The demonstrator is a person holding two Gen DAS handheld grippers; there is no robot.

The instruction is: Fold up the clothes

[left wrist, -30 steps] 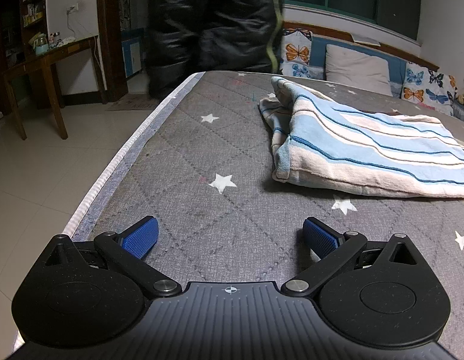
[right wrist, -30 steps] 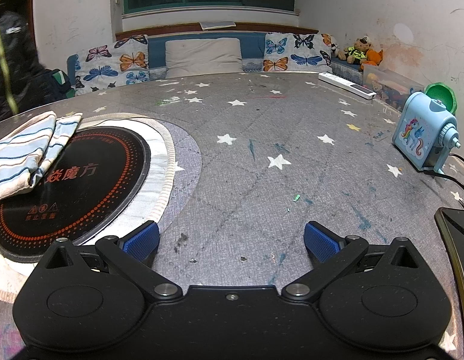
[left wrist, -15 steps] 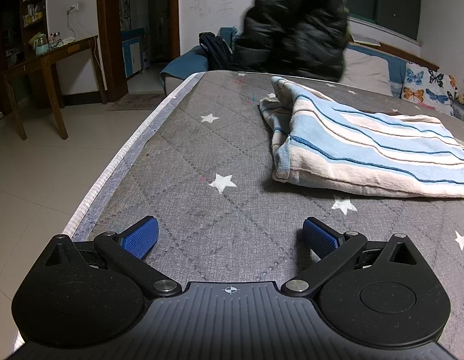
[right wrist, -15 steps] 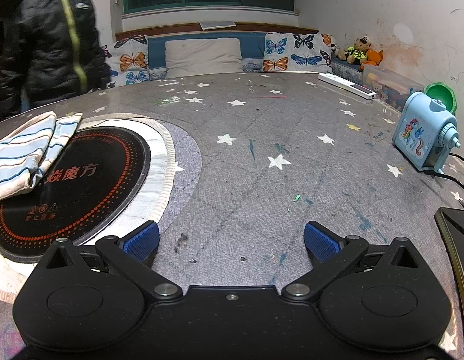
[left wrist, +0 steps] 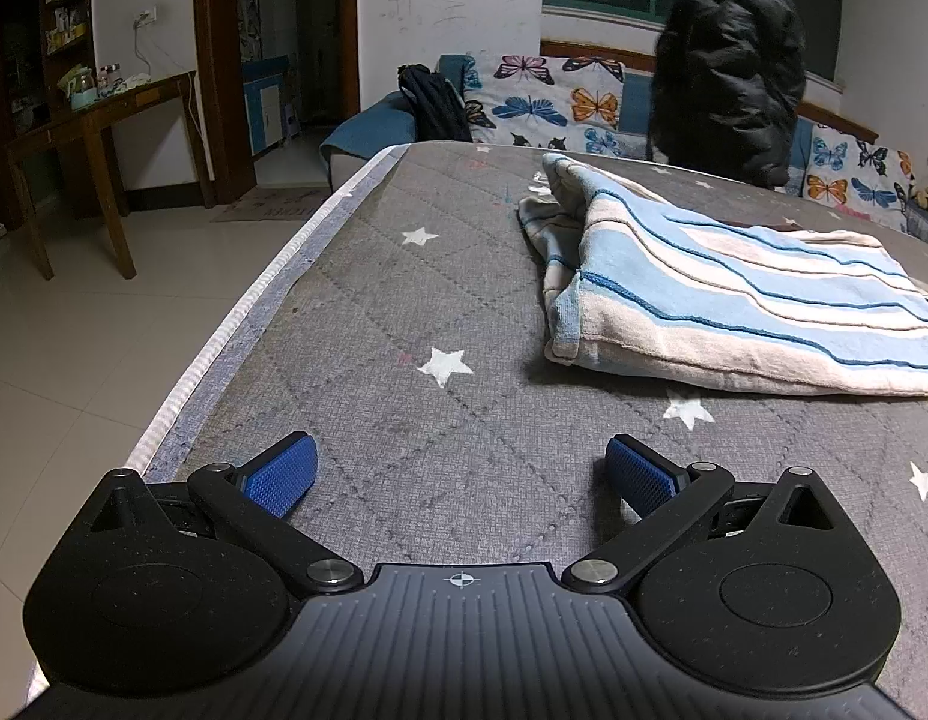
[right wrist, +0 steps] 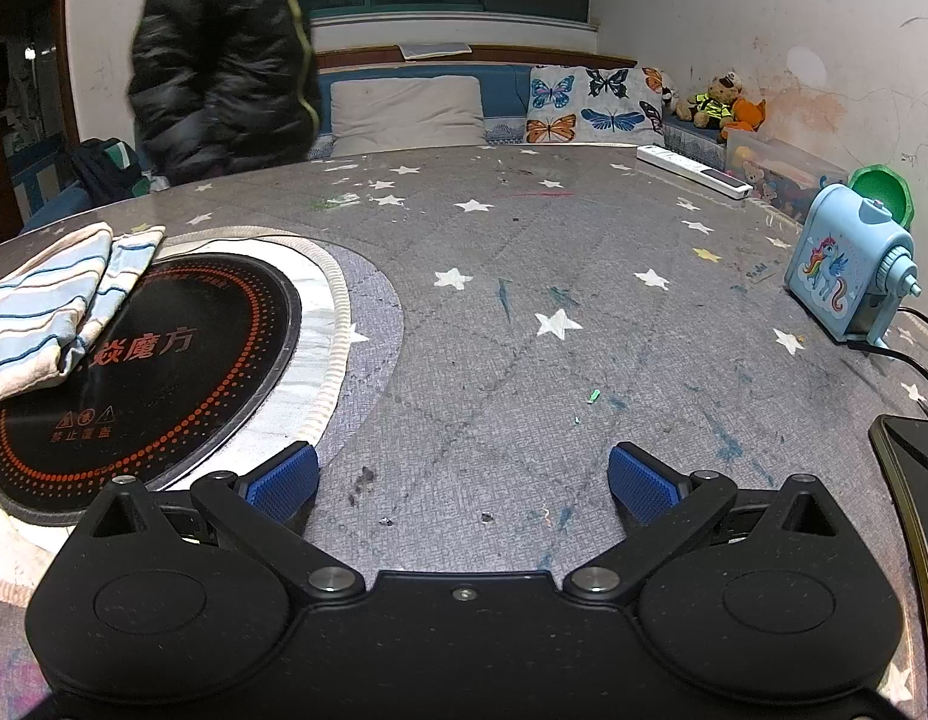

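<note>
Between steps, by the look of it. Left gripper (left wrist: 461, 474) and right gripper (right wrist: 463, 480) both spread wide, holding nothing, low over the grey starred table (right wrist: 524, 330). Striped garment (left wrist: 734, 306) already folded, partly over the round black hotplate (right wrist: 158, 354). Next, probably: reach for an edge and pinch.

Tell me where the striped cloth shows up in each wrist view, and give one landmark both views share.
Left wrist view: the striped cloth lies folded at right centre, ahead and right of the open left gripper.
Right wrist view: the striped cloth lies at the left edge, overlapping the black round plate.
Shared landmark: the person in the black jacket behind the table.
</note>
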